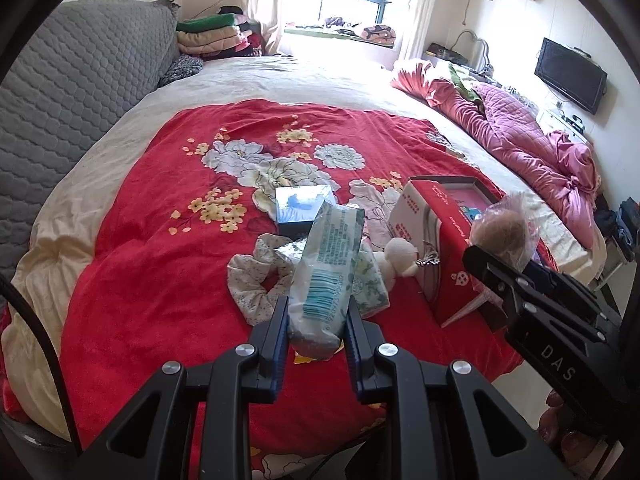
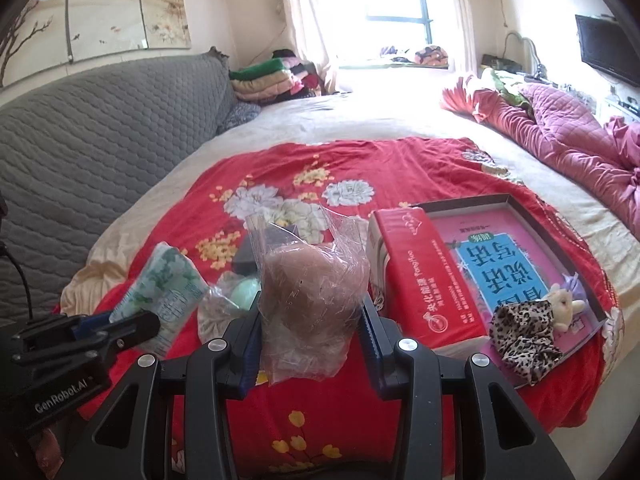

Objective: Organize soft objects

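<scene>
Red floral blanket (image 1: 152, 248) covers the bed, with the red box (image 2: 416, 276) lying open at about 3 o'clock of the pile. Left tongs (image 1: 318, 312) are clamped on a tissue pack (image 1: 328, 264), held above the floral scrunchie (image 1: 256, 280). Right tongs (image 2: 310, 332) grip a bagged brownish puff (image 2: 312, 292), also lifted off the bed. Leopard scrunchie (image 2: 520, 336) and small plush (image 2: 564, 304) sit inside the box's near corner.
</scene>
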Tool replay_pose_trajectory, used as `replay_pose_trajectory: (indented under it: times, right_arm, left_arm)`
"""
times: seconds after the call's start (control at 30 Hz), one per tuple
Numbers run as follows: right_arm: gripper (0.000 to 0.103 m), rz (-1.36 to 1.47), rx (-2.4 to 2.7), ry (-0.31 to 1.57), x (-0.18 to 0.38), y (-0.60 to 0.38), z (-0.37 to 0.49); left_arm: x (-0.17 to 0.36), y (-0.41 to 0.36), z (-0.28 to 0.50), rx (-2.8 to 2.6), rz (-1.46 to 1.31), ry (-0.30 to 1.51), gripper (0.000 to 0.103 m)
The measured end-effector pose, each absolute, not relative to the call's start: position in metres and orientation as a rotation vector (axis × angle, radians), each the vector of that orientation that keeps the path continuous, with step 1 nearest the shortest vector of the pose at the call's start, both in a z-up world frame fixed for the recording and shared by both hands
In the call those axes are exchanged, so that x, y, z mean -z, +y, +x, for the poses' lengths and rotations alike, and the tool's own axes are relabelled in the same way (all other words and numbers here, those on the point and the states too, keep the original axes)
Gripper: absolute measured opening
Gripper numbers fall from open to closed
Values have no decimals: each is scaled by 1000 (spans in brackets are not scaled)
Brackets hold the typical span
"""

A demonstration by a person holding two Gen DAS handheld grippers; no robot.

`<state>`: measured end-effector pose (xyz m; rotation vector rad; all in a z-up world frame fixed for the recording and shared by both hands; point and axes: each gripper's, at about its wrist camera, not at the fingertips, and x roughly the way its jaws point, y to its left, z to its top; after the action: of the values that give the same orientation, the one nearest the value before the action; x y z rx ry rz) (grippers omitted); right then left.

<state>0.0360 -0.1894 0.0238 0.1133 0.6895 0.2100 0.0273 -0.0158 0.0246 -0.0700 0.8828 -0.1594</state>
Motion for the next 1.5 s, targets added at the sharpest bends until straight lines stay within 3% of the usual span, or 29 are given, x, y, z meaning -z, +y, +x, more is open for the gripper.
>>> replay_pose_trajectory:
  times: [0.83,1.5]
  right_arm:
    - [44,203,-170,635,-53,-247,24]
    - [44,253,16,626,-50,-329,21]
  left_arm:
    - [-55,-88,25,245,-2,848,25]
    - [-42,-155,45,309,85,876,25]
